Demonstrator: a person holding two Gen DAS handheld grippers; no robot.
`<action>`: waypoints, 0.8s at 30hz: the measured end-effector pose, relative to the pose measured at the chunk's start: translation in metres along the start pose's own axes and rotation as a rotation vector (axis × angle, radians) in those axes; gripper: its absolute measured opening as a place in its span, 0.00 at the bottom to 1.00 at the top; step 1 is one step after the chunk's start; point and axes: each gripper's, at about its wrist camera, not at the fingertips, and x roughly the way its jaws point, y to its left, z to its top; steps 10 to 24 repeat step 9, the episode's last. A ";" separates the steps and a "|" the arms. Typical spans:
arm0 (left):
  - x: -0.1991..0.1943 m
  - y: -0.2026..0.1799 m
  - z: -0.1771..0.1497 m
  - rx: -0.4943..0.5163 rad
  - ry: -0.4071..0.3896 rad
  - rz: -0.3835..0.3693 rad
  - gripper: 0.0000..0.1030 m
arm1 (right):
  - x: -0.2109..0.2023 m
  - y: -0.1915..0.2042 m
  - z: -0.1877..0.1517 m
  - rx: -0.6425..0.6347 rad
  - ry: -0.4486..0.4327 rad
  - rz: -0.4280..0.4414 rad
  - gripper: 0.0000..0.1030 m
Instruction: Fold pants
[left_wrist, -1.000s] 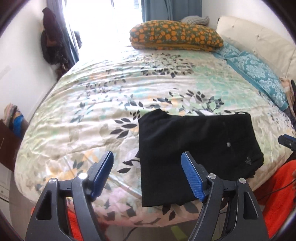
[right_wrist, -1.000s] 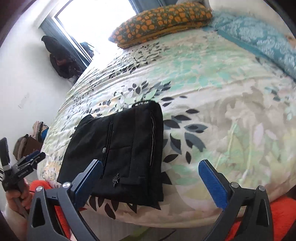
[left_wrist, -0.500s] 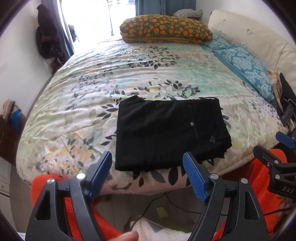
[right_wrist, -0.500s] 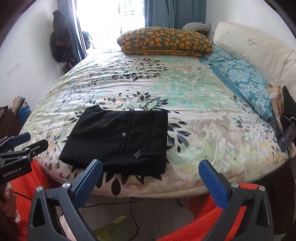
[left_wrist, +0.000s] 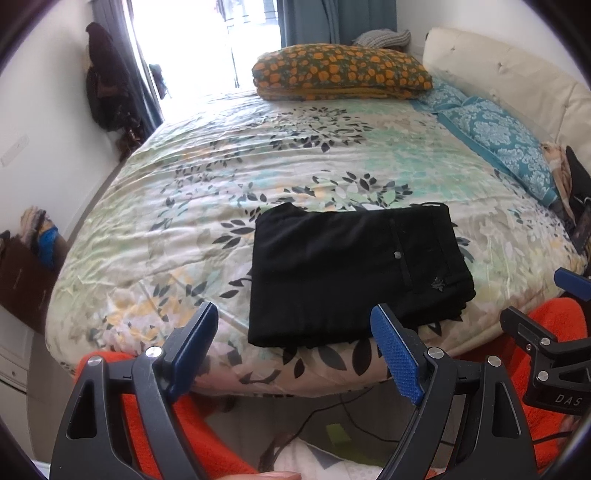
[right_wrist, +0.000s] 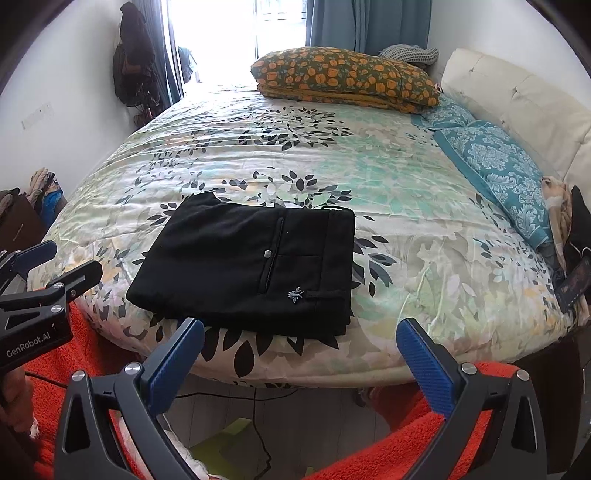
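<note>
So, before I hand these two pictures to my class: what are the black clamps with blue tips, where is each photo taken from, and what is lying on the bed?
There is no robot. A person holds a hand-held two-finger gripper in each hand, and each carries a wide-angle camera looking forward along its fingers. One picture comes from the left gripper, the other from the right gripper; each also shows the other gripper at its edge. The blue parts are the finger pads. Both grippers are open, hold nothing, and hang off the near edge of the bed, not touching the cloth. On the floral bedspread lie the black pants, folded into a flat rectangle. Farther back lie an orange-patterned pillow and a teal pillow.
</note>
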 end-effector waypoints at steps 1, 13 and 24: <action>0.001 0.001 0.000 -0.005 0.002 -0.004 0.84 | 0.001 0.001 -0.001 -0.004 0.001 0.000 1.00; 0.000 0.001 -0.003 -0.028 -0.006 -0.020 0.84 | 0.004 0.004 -0.006 -0.011 0.014 0.018 1.00; 0.000 0.001 -0.003 -0.028 -0.006 -0.020 0.84 | 0.004 0.004 -0.006 -0.011 0.014 0.018 1.00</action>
